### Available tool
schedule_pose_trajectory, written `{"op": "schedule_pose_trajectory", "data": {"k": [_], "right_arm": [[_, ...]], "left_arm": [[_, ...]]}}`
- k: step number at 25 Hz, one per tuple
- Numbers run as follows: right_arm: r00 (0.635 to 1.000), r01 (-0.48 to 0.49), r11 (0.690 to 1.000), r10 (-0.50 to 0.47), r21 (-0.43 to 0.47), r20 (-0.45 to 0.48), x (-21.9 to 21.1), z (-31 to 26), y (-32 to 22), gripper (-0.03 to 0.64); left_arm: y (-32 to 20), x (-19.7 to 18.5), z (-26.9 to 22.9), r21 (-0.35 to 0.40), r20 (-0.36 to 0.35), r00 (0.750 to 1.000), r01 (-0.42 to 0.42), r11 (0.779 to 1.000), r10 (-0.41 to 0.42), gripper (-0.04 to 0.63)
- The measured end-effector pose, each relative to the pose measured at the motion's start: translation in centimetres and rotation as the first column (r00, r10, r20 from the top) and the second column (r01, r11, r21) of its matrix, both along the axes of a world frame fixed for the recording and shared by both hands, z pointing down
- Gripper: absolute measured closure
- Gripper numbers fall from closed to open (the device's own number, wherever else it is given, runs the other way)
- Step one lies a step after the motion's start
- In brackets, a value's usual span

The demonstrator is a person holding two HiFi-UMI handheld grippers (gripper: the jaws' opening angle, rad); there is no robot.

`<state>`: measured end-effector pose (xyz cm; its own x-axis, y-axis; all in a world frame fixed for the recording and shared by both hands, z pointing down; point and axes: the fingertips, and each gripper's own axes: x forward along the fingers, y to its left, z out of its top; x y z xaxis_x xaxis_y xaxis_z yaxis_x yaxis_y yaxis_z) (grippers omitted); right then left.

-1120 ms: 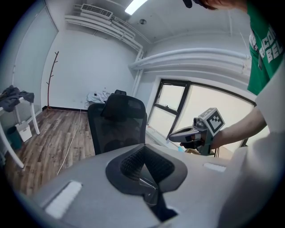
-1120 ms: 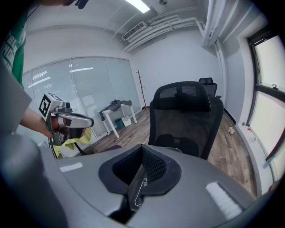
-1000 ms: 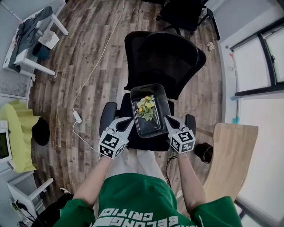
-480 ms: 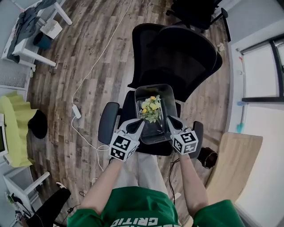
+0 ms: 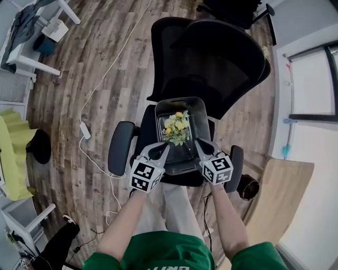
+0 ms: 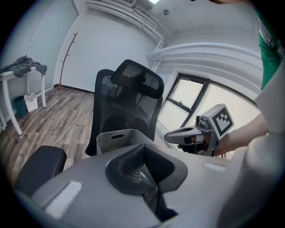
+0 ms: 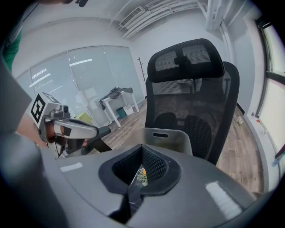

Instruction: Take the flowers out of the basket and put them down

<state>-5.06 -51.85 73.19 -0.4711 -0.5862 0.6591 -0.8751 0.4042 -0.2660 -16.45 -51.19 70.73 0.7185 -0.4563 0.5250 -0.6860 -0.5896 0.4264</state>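
Nearest, on the person's side of the basket: green shirt and two bare forearms stretched toward it.

Left gripper: hovers over the basket's near left part, jaws pressed together, nothing between them.

Right gripper: hovers over the basket's near right part, jaws likewise closed tight and empty. In the right gripper view, only a thin slit at the pads, with a sliver of yellow and green further off.

The grey basket itself: rests on the seat of a black office chair, long side running away from the person, with a cut-out handle in the far wall.

Flowers: lie inside the basket, around its middle and toward the far wall. Yellow blooms among green leaves, just beyond both grippers' tips, gripped by neither.

On each side of the basket: a padded armrest.

Behind the basket: mesh backrest and headrest of the chair.

Left of the basket, on the wooden floor: a white cable snaking away.

Right of the basket: a pale wooden tabletop, well apart, with a small dark round object in between.

Far off to the basket's left: a white table with dark clothes on it.
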Motion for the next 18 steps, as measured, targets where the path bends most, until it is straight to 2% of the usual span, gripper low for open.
{"op": "schedule_pose_trajectory", "data": {"k": [10,18], "right_arm": [[0.998,0.030,0.999,-0.031,-0.029,-0.050,-0.2,4.5,-1.3,0.611],[0.995,0.016,0.998,-0.023,-0.068,-0.097,-0.2,10.3,-3.4,0.609]], "left_arm": [[-0.4,0.0,3.4,-0.029,-0.016,0.997,0.079,0.996,-0.079,0.578],[-0.3,0.5,6.0,-0.056,-0.042,0.995,0.086,0.995,-0.088,0.578]]}}
